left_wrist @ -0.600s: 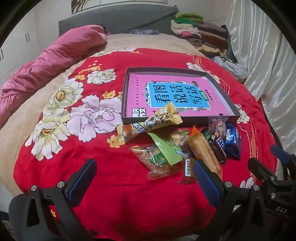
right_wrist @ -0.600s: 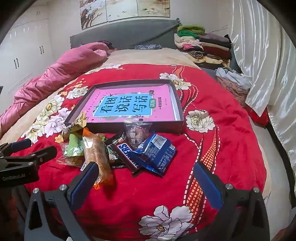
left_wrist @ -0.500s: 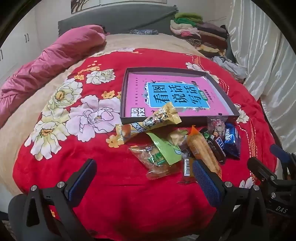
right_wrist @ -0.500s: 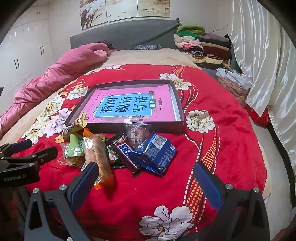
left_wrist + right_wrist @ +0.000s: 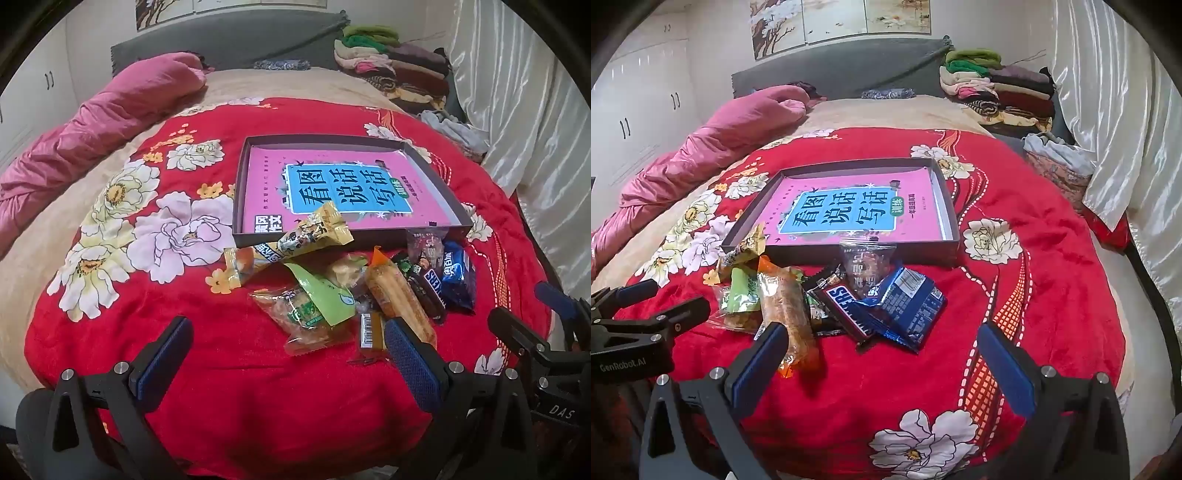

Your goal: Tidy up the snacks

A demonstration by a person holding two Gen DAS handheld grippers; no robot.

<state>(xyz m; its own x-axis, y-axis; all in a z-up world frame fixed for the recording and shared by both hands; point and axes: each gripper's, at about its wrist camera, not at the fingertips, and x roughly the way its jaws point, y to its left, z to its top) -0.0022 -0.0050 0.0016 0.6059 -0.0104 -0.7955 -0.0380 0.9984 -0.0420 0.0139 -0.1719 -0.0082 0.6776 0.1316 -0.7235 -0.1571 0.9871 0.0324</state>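
Observation:
A heap of wrapped snacks lies on the red flowered blanket (image 5: pixel 229 376) just before a shallow dark tray (image 5: pixel 240 206) (image 5: pixel 955 236) that holds a pink book (image 5: pixel 343 184). In the heap are a long yellow packet (image 5: pixel 291 243), a green-labelled pastry packet (image 5: pixel 306 310), an orange bread stick packet (image 5: pixel 399 295) (image 5: pixel 785 306), a Snickers bar (image 5: pixel 849 310) and a blue Oreo packet (image 5: pixel 912 306) (image 5: pixel 456 277). My left gripper (image 5: pixel 284 354) stands open near the blanket's front edge, nothing between its fingers. My right gripper (image 5: pixel 882 362) is open too, short of the Oreo packet.
A pink quilt (image 5: pixel 720 136) lies along the left of the bed. Folded clothes (image 5: pixel 997 88) are stacked at the headboard's right. White curtains (image 5: pixel 1119 122) hang on the right. Each gripper shows at the edge of the other's view.
Both views have tilted up a little, so the headboard and wall pictures show more. The snacks and tray have not moved, and both grippers remain open.

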